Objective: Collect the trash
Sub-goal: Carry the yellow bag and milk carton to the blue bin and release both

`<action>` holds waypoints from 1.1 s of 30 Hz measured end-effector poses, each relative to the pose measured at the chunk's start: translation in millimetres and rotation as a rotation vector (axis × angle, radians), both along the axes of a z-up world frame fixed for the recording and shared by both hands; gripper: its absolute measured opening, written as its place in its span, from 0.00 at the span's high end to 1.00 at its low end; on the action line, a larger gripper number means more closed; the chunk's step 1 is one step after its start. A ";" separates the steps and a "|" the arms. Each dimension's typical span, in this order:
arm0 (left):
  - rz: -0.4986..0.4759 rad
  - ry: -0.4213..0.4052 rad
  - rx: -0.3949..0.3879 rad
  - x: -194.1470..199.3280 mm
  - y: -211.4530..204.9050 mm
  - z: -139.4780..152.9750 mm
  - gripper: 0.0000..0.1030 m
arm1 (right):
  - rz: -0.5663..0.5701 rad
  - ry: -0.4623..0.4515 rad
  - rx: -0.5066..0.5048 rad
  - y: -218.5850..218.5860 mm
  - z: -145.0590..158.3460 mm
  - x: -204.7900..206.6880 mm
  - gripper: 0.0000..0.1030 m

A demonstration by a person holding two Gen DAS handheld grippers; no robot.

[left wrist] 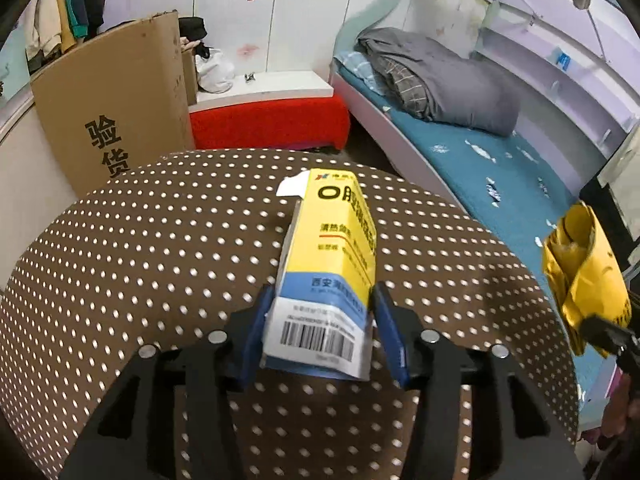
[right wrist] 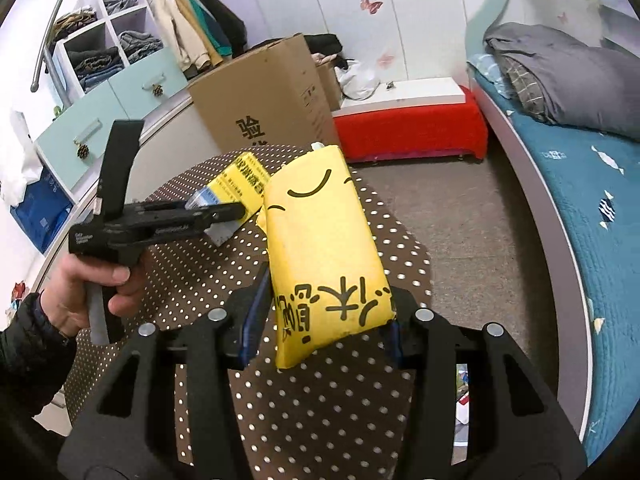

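A yellow and blue carton [left wrist: 332,240] with a barcode end lies on the brown polka-dot table [left wrist: 160,260]. My left gripper [left wrist: 323,300] is shut on the carton's near end, with a blue pad pressed on each side. In the right wrist view the same left gripper [right wrist: 224,212] is held by a hand [right wrist: 80,292], and the carton [right wrist: 244,180] sticks out past it. My right gripper [right wrist: 332,300] is shut on a crumpled yellow packet [right wrist: 324,240] with a smiley face and black writing. It holds the packet above the table's right side. That yellow packet [left wrist: 584,272] also shows at the left wrist view's right edge.
A tall cardboard box [left wrist: 116,104] stands behind the table on the left. A red bench [left wrist: 268,124] with a white top sits at the back wall. A bed with a blue sheet [left wrist: 480,152] and a grey duvet [left wrist: 440,80] runs along the right. Shelves of clothes [right wrist: 112,48] stand at the far left.
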State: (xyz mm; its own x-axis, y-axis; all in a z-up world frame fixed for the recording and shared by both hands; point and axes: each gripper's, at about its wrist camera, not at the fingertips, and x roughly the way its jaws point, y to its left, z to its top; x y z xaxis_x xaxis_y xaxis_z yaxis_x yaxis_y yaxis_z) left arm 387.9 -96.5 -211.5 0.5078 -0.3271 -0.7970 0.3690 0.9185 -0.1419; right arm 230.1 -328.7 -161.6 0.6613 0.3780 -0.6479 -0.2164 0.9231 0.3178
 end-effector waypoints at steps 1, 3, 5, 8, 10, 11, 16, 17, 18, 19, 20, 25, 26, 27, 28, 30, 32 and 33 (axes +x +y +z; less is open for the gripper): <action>0.000 -0.004 -0.007 -5.6 0.2 1.1 0.52 | -0.007 -0.003 0.000 -2.4 1.1 -0.6 0.54; 0.008 -0.010 -0.026 -14.9 3.2 4.1 0.53 | -0.019 -0.007 -0.001 -7.9 3.1 -2.7 0.54; 0.013 -0.023 -0.043 -25.2 7.2 9.3 0.53 | -0.033 -0.013 -0.003 -12.9 5.3 -5.6 0.54; 0.012 -0.052 -0.062 -39.7 8.8 21.3 0.53 | -0.066 -0.031 0.002 -24.0 12.5 -10.2 0.54; 0.010 -0.072 -0.073 -47.9 9.0 31.5 0.53 | -0.088 -0.045 0.003 -32.7 17.4 -12.2 0.54; 0.008 -0.083 -0.079 -52.6 9.3 37.0 0.53 | -0.100 -0.052 0.001 -36.9 20.3 -13.2 0.54; -0.008 -0.127 -0.104 -73.1 7.0 59.0 0.53 | -0.169 -0.088 -0.003 -60.1 33.8 -20.7 0.54; -0.011 -0.136 -0.108 -77.1 5.4 63.0 0.53 | -0.183 -0.093 -0.003 -65.7 36.2 -22.3 0.54; -0.015 -0.144 -0.112 -80.4 3.5 66.9 0.53 | -0.201 -0.101 -0.004 -72.4 39.2 -24.5 0.54; -0.022 -0.152 -0.118 -84.7 0.8 71.5 0.53 | -0.214 -0.107 -0.005 -77.5 41.1 -26.4 0.54; -0.027 -0.158 -0.122 -87.6 -1.6 74.8 0.53 | -0.227 -0.112 -0.007 -82.9 43.2 -28.2 0.53; -0.056 -0.179 -0.138 -99.5 -16.9 89.2 0.53 | -0.315 -0.125 -0.004 -116.4 49.5 -39.0 0.53; -0.062 -0.184 -0.140 -101.5 -20.2 91.7 0.53 | -0.331 -0.123 -0.001 -121.4 48.5 -40.6 0.52; -0.066 -0.186 -0.142 -102.1 -22.7 93.3 0.53 | -0.356 -0.118 0.005 -129.4 46.1 -43.1 0.52; -0.073 -0.187 -0.146 -103.4 -26.0 94.8 0.53 | -0.376 -0.112 0.010 -136.5 43.9 -44.3 0.52; -0.083 -0.193 -0.145 -107.7 -31.9 97.3 0.53 | -0.419 -0.085 0.006 -148.3 33.7 -47.3 0.52; -0.094 -0.197 -0.140 -110.7 -38.0 98.5 0.53 | -0.452 -0.050 0.015 -160.0 18.7 -48.0 0.52; -0.100 -0.196 -0.138 -112.2 -40.7 98.8 0.53 | -0.461 -0.033 0.019 -164.5 11.2 -47.4 0.52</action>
State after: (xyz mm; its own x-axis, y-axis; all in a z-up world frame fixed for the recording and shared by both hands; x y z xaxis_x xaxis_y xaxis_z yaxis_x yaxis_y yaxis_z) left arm 275.7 -137.2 -112.7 0.6081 -0.4823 -0.6306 0.4895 0.8531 -0.1805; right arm 182.8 -493.2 -150.4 0.7835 0.0518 -0.6192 0.2046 0.9194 0.3358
